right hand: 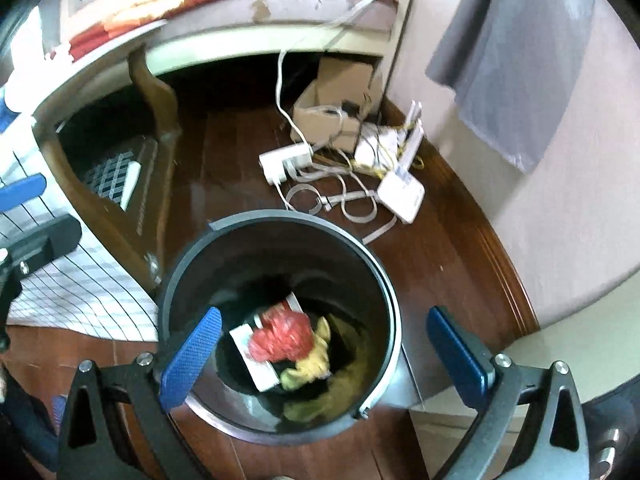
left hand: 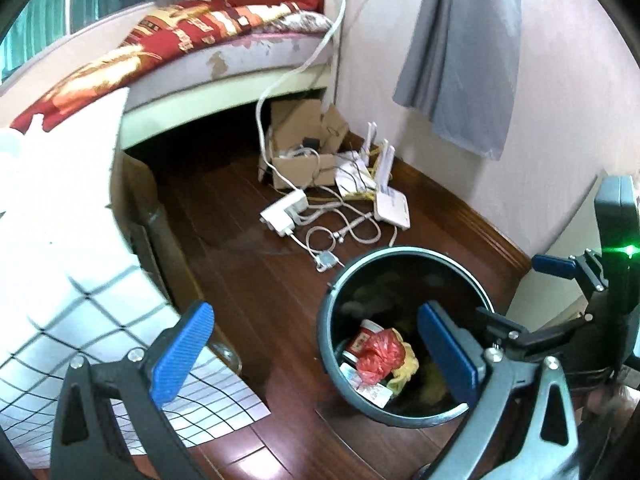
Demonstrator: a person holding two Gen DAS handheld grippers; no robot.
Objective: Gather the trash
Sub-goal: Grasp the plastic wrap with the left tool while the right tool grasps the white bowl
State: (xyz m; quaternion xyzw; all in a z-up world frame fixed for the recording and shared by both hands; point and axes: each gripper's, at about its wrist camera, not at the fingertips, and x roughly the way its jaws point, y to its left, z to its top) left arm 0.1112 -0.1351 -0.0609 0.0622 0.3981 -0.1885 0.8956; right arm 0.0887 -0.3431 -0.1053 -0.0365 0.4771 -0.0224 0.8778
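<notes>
A dark round bin point(right hand: 280, 320) stands on the brown wooden floor point(left hand: 248, 280) and serves as the landmark. Inside it, at the bottom, lies the trash: a crumpled red bag point(right hand: 282, 338), a yellow bag point(right hand: 312, 364) touching the red one, a white printed packet point(right hand: 256, 356) partly under the red one, and, seen from the left wrist, a red-and-white cup point(left hand: 360, 340) beside the red bag.

The right gripper point(right hand: 324, 354) hangs above the bin's mouth, its blue pads point(right hand: 192, 354) spread wide with nothing between them; the trash lies below, untouched. The left gripper point(left hand: 316, 356) hovers at the bin's side, over the near rim and the floor, jaws likewise fully apart and empty.

Beyond the bin, on the floor toward the wall, lie a white power strip point(left hand: 286, 210), coiled white cables point(left hand: 340, 232), a white router point(left hand: 392, 206) and an open cardboard box point(left hand: 304, 148). Farther behind the bin stands a bed point(left hand: 240, 52) with a red patterned blanket point(left hand: 168, 36). A grey cloth point(left hand: 460, 52) hangs on the wall past the bin. A white checked cloth point(left hand: 80, 320) lies to the bin's side, draped near a wooden chair point(right hand: 132, 184).
</notes>
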